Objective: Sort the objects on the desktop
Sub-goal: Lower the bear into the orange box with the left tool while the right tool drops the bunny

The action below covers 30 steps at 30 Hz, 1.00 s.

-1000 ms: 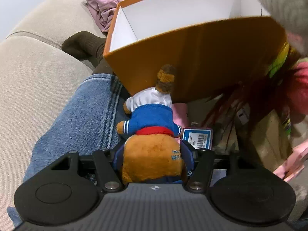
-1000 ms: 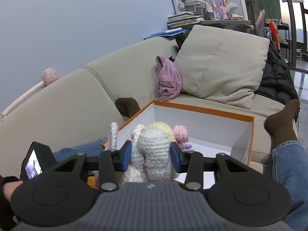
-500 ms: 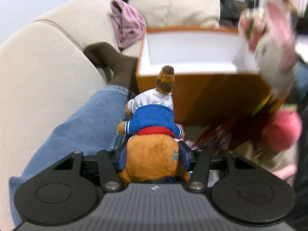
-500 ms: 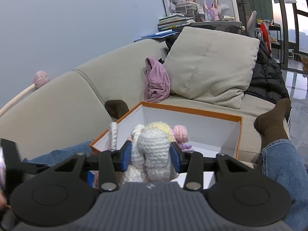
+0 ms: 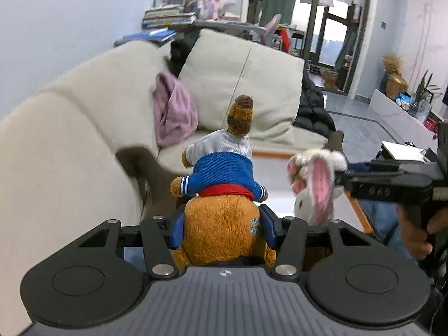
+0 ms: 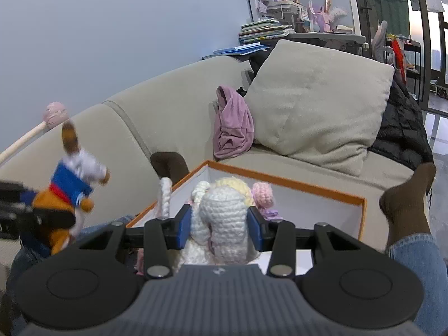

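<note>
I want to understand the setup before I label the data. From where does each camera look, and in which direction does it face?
Left wrist: sits on the left gripper, facing along its fingers at the sofa; the fingers clamp a plush bear, and the person's right hand shows.
Right wrist: sits on the right gripper, facing the orange box and sofa; it clamps a crocheted bunny, with a socked foot visible.
Shared: both toys, pink cloth, cushion.

The plush bear (image 5: 221, 224) is orange-brown, in a blue jacket with white-striped cuffs, a red band and a white collar. The crochet bunny (image 6: 221, 224) is white with pink and pale-yellow flowers. The box (image 6: 308, 190) is orange outside, white inside. The sofa (image 6: 168, 117) is beige; the cloth (image 6: 233, 123) on it is mauve-pink.
</note>
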Each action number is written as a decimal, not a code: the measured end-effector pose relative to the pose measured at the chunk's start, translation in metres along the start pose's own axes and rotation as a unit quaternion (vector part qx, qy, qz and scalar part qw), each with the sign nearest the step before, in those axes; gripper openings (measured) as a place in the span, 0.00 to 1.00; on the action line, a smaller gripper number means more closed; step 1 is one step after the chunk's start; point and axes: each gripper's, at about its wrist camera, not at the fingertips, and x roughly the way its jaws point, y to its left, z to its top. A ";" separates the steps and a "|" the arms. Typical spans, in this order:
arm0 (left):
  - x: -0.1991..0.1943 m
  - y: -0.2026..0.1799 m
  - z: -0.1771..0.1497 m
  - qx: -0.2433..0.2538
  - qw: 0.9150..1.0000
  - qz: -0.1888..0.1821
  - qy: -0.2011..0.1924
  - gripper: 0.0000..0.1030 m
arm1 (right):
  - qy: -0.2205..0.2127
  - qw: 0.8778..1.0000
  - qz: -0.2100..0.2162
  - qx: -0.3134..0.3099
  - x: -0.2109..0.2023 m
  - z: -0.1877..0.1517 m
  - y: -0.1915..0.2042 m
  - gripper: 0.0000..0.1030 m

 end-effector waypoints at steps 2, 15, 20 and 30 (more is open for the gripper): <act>0.018 -0.002 0.016 0.006 1.000 -0.010 0.003 0.60 | 0.003 1.000 -0.003 -0.003 0.009 0.006 -0.004 0.43; 0.152 -0.034 0.028 0.069 0.987 -0.024 0.143 0.61 | 0.104 0.992 -0.048 -0.045 0.097 0.003 -0.038 0.43; 0.183 -0.039 0.022 0.094 0.981 0.012 0.171 0.61 | 0.131 0.989 -0.047 -0.041 0.126 0.004 -0.051 0.43; 0.221 -0.041 0.019 0.127 0.970 0.072 0.193 0.64 | 0.156 0.986 -0.034 -0.042 0.165 0.003 -0.053 0.44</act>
